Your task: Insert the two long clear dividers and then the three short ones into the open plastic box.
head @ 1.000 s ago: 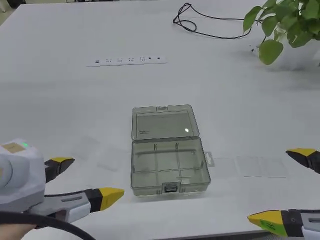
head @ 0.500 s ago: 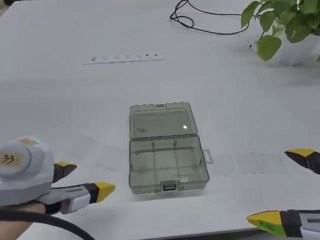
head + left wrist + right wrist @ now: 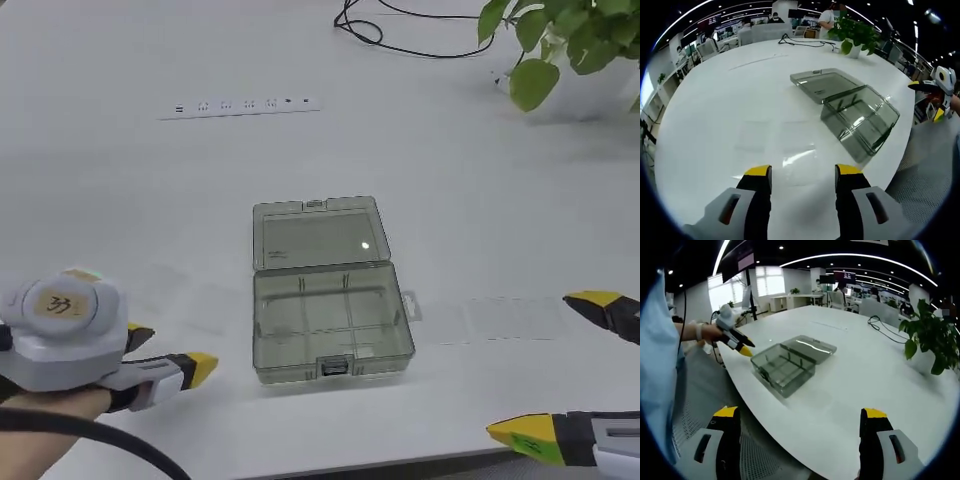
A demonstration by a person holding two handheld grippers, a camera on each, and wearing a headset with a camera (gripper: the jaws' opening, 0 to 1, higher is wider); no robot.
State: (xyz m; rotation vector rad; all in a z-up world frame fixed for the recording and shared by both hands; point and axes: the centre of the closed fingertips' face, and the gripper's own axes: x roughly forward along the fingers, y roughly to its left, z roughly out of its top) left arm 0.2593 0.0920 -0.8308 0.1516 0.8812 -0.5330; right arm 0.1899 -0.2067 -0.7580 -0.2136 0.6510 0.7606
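We hold a gripper in each hand above a white tabletop (image 3: 450, 180). The open plastic box (image 3: 332, 325) sits in the middle, its lid (image 3: 318, 232) lying flat behind it.

The left gripper (image 3: 168, 352) hovers low to the left of the box, jaws apart and empty. Faint clear dividers (image 3: 797, 142) lie flat just ahead of it. The right gripper (image 3: 556, 368), jaws spread wide and empty, waits to the right of the box, near more clear pieces (image 3: 510, 318).

We cannot tell the long dividers from the short ones at this faintness.

Flat, slick sheets will likely resist a straight pinch. We should tip up one edge with a jaw, then clamp on that edge. We would then carry the piece upright to the box and line it up with the wall slots, while the other gripper steadies the box.
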